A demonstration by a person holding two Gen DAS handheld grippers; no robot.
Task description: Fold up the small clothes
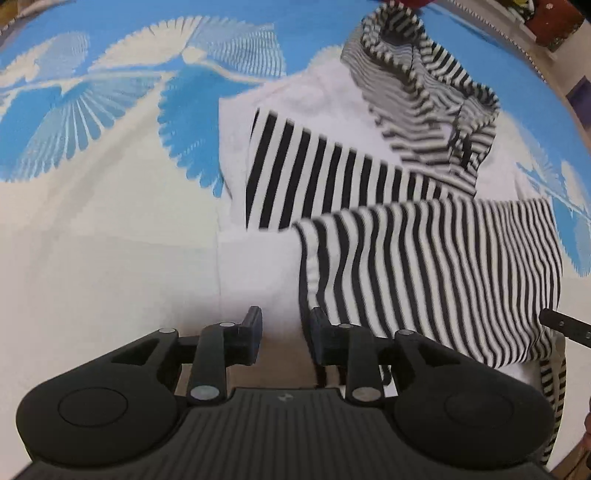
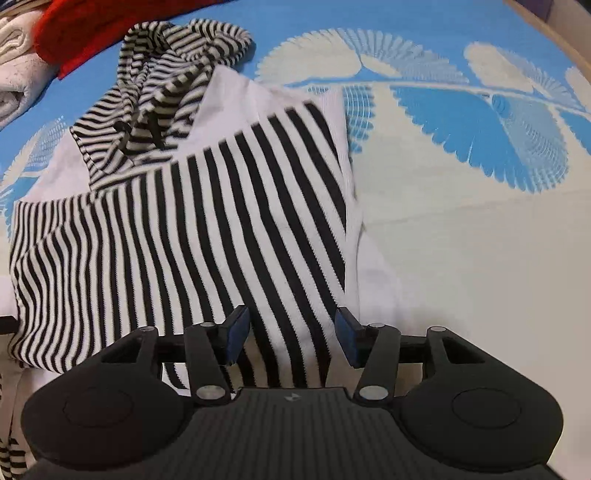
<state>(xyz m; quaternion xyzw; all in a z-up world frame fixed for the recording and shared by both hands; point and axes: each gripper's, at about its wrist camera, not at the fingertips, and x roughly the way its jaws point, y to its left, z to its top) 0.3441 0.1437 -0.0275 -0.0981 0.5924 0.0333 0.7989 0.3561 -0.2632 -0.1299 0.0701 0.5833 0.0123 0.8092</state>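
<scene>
A small black-and-white striped hooded top [image 2: 207, 221] lies on a blue and cream patterned cloth, its striped hood [image 2: 166, 88] crumpled at the far end. A narrow-striped sleeve [image 2: 74, 266] is folded across its left side. In the left wrist view the same top [image 1: 332, 173] lies ahead and the narrow-striped sleeve [image 1: 443, 273] is to the right. My left gripper [image 1: 284, 332] is open and empty over the top's white edge, beside the sleeve. My right gripper [image 2: 291, 332] is open, its jaws standing either side of the wide-striped fabric near the hem.
The blue and cream patterned cloth [image 2: 461, 240] covers the surface to the right of the top and also shows in the left wrist view [image 1: 92, 221]. A red garment [image 2: 96, 29] and folded white towels [image 2: 14, 74] lie at the far left. The other gripper's tip [image 1: 565, 326] shows at the right edge.
</scene>
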